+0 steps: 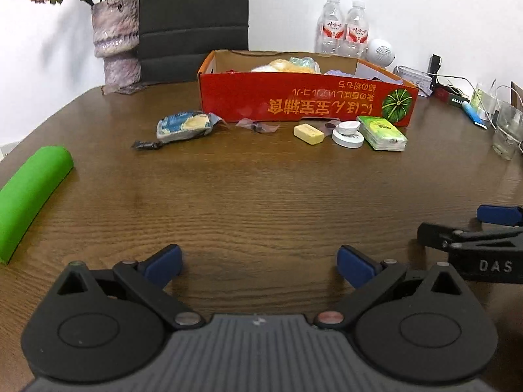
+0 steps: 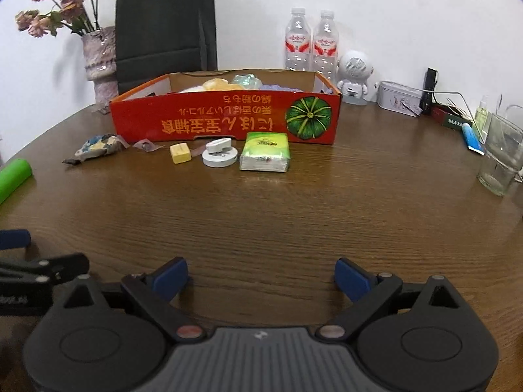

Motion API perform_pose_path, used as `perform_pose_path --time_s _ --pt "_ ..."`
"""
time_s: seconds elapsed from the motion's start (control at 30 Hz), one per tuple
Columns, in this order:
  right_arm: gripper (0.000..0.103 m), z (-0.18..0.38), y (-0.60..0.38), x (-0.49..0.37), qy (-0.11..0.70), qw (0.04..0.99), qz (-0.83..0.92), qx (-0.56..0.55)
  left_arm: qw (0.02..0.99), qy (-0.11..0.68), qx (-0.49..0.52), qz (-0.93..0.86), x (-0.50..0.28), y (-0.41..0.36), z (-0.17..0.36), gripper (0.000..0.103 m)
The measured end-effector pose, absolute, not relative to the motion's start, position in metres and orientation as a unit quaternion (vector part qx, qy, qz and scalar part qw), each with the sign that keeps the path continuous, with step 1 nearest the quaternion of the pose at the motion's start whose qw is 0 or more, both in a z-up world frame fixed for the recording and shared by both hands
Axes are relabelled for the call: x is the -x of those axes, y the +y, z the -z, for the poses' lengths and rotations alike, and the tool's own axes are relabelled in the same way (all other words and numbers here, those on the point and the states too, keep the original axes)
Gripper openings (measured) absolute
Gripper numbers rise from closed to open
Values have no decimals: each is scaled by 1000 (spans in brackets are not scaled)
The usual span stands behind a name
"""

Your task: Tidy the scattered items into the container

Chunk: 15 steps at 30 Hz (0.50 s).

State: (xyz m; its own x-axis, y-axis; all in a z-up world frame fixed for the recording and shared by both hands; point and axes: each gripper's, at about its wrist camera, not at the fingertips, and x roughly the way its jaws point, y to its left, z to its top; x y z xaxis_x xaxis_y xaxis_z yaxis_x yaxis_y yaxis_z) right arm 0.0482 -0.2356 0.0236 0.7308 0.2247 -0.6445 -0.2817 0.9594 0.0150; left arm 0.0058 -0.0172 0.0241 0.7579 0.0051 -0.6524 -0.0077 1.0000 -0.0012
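Observation:
A red cardboard box stands at the far middle of the wooden table with several items inside. In front of it lie a blue-yellow snack packet, a small clear wrapper, a yellow block, a white tape roll and a green tissue pack. My left gripper and right gripper are both open and empty, low over the near table, far from the items.
A green roll lies at the left edge. A vase, dark bag, two water bottles, white speaker, tin and glass stand around the back and right.

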Motion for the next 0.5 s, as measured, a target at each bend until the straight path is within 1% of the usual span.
perform_pose_path --time_s 0.07,0.5 --pt "103 -22 -234 -48 341 928 -141 43 938 347 -2 -4 -8 -19 -21 103" --pt "103 -22 -234 -49 343 928 -142 41 938 348 -4 -4 -14 -22 -22 103"
